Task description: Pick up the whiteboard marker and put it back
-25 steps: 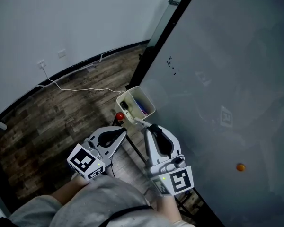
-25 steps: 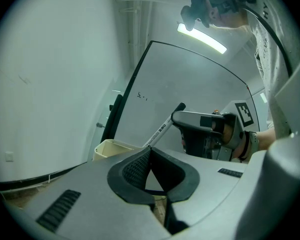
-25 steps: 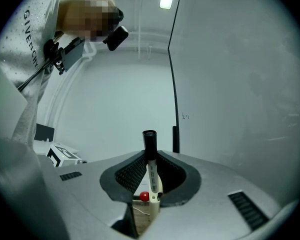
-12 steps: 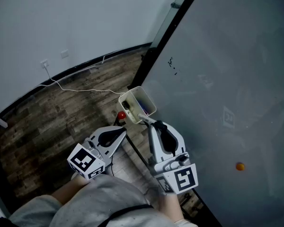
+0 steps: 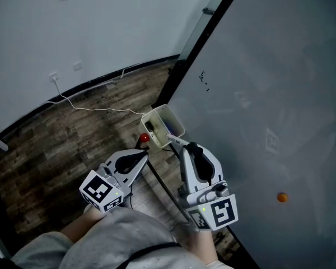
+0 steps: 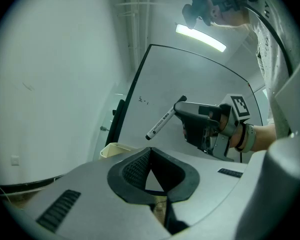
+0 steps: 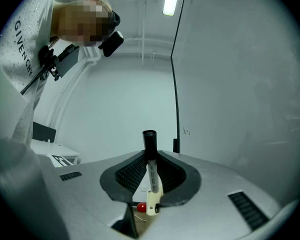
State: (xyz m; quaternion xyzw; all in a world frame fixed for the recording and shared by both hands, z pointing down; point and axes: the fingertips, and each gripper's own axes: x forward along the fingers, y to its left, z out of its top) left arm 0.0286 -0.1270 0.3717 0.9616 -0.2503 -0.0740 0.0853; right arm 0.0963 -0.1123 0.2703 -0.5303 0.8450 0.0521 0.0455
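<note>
Return step judged in hand: right gripper (image 5: pixel 185 148) jaws pinch the whiteboard marker (image 7: pixel 150 159). Next, ease it into the holder box (image 5: pixel 157 112) at 11 o'clock. Left gripper (image 5: pixel 144 156) jaws pressed together, empty.

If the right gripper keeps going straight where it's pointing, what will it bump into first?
Probably the cream open-topped box, just ahead of the right gripper and the black-capped white whiteboard marker it grips. Depth is hard to judge; it might pass just above.

The room is dimly and coolly lit by a ceiling lamp (image 6: pixel 200 37), which is blown out to glare. Both gripper views are bowed and blackened at the edges. The head view is rendered soft and grainy.
</note>
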